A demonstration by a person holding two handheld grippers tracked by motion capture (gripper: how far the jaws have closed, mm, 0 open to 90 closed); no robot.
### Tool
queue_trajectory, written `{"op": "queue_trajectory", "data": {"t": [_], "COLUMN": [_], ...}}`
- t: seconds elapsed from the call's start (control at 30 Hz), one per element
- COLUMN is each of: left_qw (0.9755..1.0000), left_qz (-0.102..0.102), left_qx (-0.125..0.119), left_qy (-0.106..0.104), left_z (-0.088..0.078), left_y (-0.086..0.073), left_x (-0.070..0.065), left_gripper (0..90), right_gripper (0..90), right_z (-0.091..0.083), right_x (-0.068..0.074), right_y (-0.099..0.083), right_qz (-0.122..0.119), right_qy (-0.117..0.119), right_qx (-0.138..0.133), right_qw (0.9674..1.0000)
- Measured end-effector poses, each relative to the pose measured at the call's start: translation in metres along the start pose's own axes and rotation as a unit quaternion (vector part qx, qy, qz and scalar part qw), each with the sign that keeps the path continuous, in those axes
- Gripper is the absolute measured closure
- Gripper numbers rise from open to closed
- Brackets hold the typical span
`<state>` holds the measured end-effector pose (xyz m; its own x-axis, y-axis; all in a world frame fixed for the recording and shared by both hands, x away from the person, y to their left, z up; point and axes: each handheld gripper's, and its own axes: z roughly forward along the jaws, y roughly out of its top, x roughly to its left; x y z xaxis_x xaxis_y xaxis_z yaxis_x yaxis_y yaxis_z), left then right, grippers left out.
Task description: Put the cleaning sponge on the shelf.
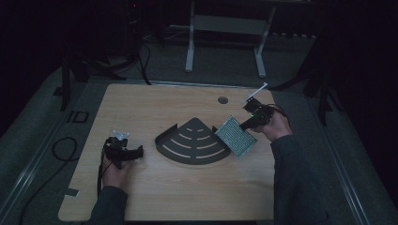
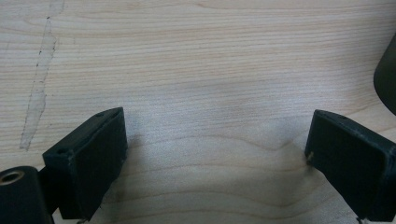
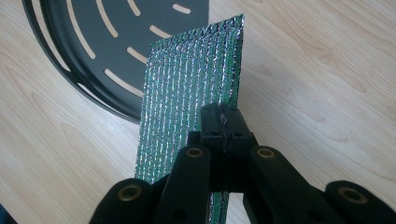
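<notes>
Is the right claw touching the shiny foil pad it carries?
Touching. In the right gripper view the right claw is shut on the foil pad's edge, pinching it with no gap, above the dark slotted tray.

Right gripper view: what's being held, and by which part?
The right hand-held gripper is shut on the silvery green foil pad, pinching it at one edge. The left hand-held gripper is open over the bare table, holding nothing.
</notes>
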<state>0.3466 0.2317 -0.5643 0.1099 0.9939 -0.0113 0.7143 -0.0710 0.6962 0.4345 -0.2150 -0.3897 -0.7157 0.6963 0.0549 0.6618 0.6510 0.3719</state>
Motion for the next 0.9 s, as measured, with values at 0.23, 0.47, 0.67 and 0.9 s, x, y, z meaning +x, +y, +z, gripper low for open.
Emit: {"op": "queue_trajectory", "data": {"t": [0.23, 0.47, 0.67, 0.9], "left_qw": [1.0, 1.0, 1.0, 1.0], "left_qz": [0.0, 0.0, 0.001, 0.0], "left_qx": [0.0, 0.0, 0.0, 0.0], "left_qy": [0.0, 0.0, 0.0, 0.0], "left_z": [0.0, 0.0, 0.0, 0.0], "left_y": [0.0, 0.0, 0.0, 0.0], "left_x": [0.0, 0.0, 0.0, 0.0], "left_gripper": [6.0, 6.0, 6.0, 6.0], "right_gripper": [89.6, 89.6, 89.6, 89.7], "right_z": [0.005, 0.007, 0.012, 0.013], "right_x": [0.0, 0.002, 0.003, 0.006], "right_y": [0.005, 0.01, 0.013, 0.018], "right_qz": [-0.001, -0.002, -0.002, -0.007], "right_qy": [0.01, 0.013, 0.017, 0.017], "right_qx": [-0.001, -0.004, -0.005, -0.007], "right_qw": [0.9999, 0.9999, 0.9998, 0.9998]}}
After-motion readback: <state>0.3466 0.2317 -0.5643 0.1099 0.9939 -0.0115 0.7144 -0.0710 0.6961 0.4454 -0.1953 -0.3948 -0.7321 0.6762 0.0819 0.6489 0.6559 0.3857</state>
